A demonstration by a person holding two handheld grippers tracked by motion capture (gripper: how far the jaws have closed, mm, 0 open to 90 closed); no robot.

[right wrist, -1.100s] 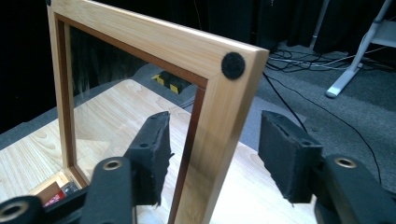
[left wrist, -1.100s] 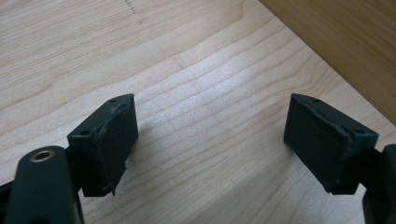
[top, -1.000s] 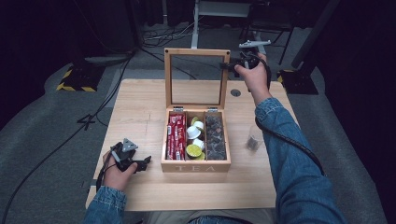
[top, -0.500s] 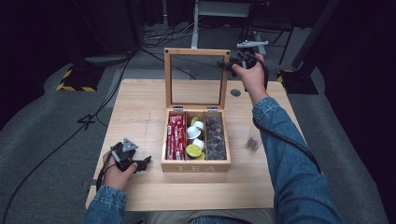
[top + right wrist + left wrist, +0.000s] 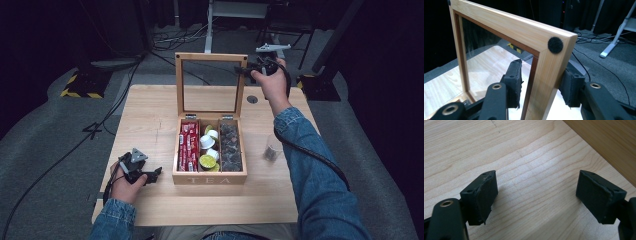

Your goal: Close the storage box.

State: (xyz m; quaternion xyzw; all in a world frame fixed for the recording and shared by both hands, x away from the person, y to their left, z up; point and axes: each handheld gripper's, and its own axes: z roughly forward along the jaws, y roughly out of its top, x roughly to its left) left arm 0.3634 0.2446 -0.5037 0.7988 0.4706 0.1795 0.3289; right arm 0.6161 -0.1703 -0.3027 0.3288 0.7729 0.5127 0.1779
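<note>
Closing lately around the upright lid (image 5: 544, 75) frame: right gripper (image 5: 541, 82) fingers (image 5: 515, 82), small gap left. Left gripper (image 5: 544, 195) released, resting on bench (image 5: 529, 152).

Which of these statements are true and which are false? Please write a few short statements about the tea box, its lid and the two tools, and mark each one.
1. The lid of the tea box stands upright and open. True.
2. The right tool has the lid's frame between its jaws. True.
3. The left tool holds a red packet. False: its jaws stand open over the bare table.
4. The middle compartment holds red packets. False: the red packets fill the left compartment.
5. A clear cup stands on the table to the right of the box. True.
</note>
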